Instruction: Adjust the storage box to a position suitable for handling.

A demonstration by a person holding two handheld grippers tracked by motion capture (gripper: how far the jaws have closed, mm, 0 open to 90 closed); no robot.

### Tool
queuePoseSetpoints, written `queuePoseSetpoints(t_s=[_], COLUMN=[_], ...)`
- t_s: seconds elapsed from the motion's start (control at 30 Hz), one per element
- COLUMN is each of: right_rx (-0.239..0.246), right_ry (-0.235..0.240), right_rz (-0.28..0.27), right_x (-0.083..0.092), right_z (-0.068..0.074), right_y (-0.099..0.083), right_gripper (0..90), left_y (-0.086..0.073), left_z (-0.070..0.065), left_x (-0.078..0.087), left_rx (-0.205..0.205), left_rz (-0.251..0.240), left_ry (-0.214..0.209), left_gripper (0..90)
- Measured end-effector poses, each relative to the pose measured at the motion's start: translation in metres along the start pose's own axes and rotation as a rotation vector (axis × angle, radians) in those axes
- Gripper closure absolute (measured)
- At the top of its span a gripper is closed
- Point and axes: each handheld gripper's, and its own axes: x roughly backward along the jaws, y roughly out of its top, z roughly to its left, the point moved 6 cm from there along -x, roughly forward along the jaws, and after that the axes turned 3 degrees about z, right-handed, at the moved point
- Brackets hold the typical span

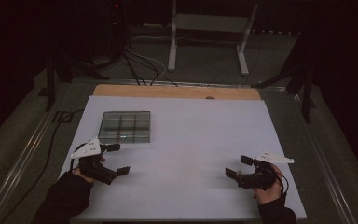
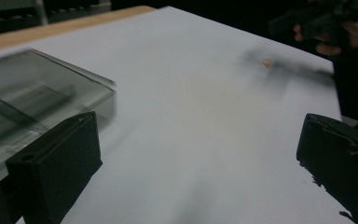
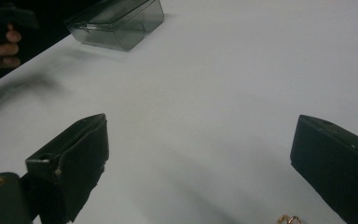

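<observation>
Left tongs (image 1: pixel 119 159): at 8 o'clock on the counter, jaws spread wide, nothing between them; seen from its own camera (image 2: pixel 198 154), bare white sheet between the two black jaws.
Right tongs (image 1: pixel 239 166): at 4 o'clock on the counter, jaws standing wide apart, gripping nothing; own camera (image 3: pixel 198 154) has blank sheet between them.
Gold trinket (image 3: pixel 289 219): small, curled, gold-coloured, lying on the sheet at 5 o'clock in the right gripper view, just inside the right-hand jaw, free of the pads; too small to name closer. Same tiny gold speck (image 2: pixel 266 64) at 1 o'clock in the left gripper view, near the far hand.
Compartment box (image 1: pixel 125 126): clear, smoky plastic, divided into a grid of cells, flat on the sheet at 10 o'clock, just beyond the left tongs; contents of cells not readable.
Counter (image 1: pixel 191 135): covered by a white sheet, wooden edge bare at 12 o'clock.
Hands: left hand (image 1: pixel 85 169) and right hand (image 1: pixel 268 186), both in dark sleeves, entering from 6 o'clock.
</observation>
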Motion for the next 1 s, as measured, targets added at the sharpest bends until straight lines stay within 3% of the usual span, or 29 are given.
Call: queuePoseSetpoints(t_s=[0.37, 0.57, 0.67, 0.8, 1.0], right_rx=[0.011, 0.042, 0.039, 0.037, 0.045], right_ry=[0.012, 0.012, 0.015, 0.017, 0.025], right_rz=[-0.033, -0.051, -0.053, -0.062, -0.065], right_x=[-0.002, -0.003, -0.003, -0.001, -0.001], right_z=[-0.002, -0.001, -0.002, -0.002, -0.001], right_y=[0.001, 0.002, 0.002, 0.003, 0.003], right_gripper=[3.4, 3.4, 3.4, 3.4, 3.4], left_y=[0.027, 0.039, 0.044, 0.046, 0.046], left_z=[0.051, 0.075, 0.086, 0.104, 0.129], left_x=[0.019, 0.027, 0.030, 0.031, 0.032], left_rx=[-0.002, -0.018, 0.006, 0.011, 0.062], left_rz=[-0.021, -0.041, -0.056, -0.068, -0.058], left_ry=[0.115, 0.162, 0.151, 0.180, 0.275], left_gripper=[1.5, 1.5, 1.7, 5.0, 12.0])
